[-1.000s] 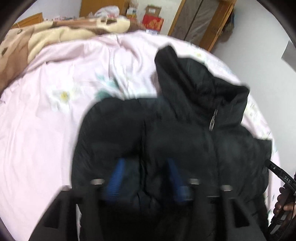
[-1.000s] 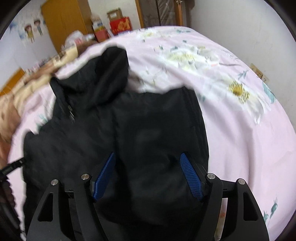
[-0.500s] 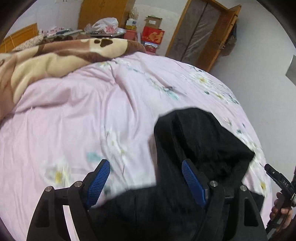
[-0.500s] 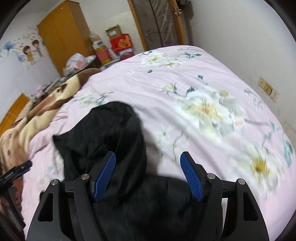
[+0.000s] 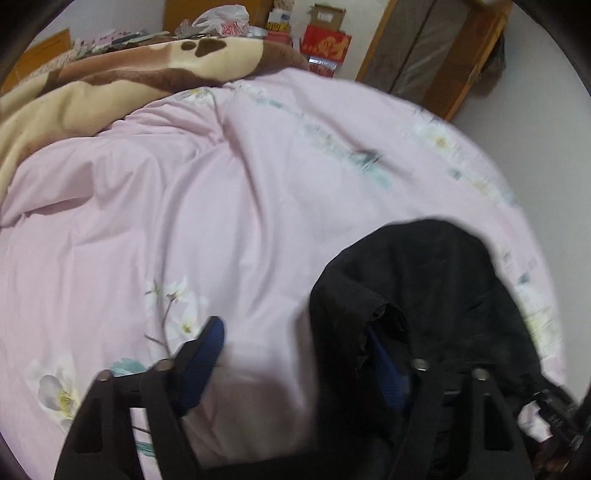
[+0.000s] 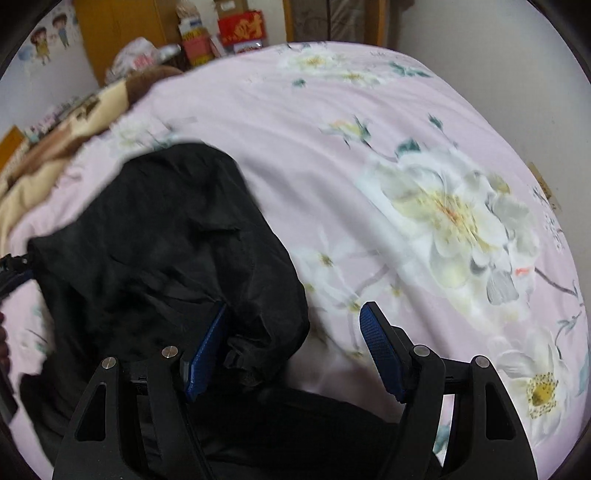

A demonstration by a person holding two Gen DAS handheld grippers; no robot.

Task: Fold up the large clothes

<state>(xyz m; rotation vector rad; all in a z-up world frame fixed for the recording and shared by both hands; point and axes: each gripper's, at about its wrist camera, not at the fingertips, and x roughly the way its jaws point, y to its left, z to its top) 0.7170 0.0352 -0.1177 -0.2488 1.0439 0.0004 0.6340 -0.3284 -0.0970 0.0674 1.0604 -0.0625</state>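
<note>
A black hooded jacket lies on a pink flowered bed cover. Its hood points toward the far end of the bed. My left gripper is open at the hood's left edge, with its right finger under a fold of black cloth and its left finger over bare cover. In the right wrist view the hood fills the left half. My right gripper is open at the hood's right edge, with its left finger against the black cloth and its right finger over the cover.
A brown and cream blanket is heaped at the bed's far left. Beyond the bed stand wooden wardrobes, red boxes and a plastic bag. A white wall runs along the right side.
Both grippers have moved forward from over the jacket's body to the hood's two edges. The jacket body has dropped out of view below them. Both stay open.
</note>
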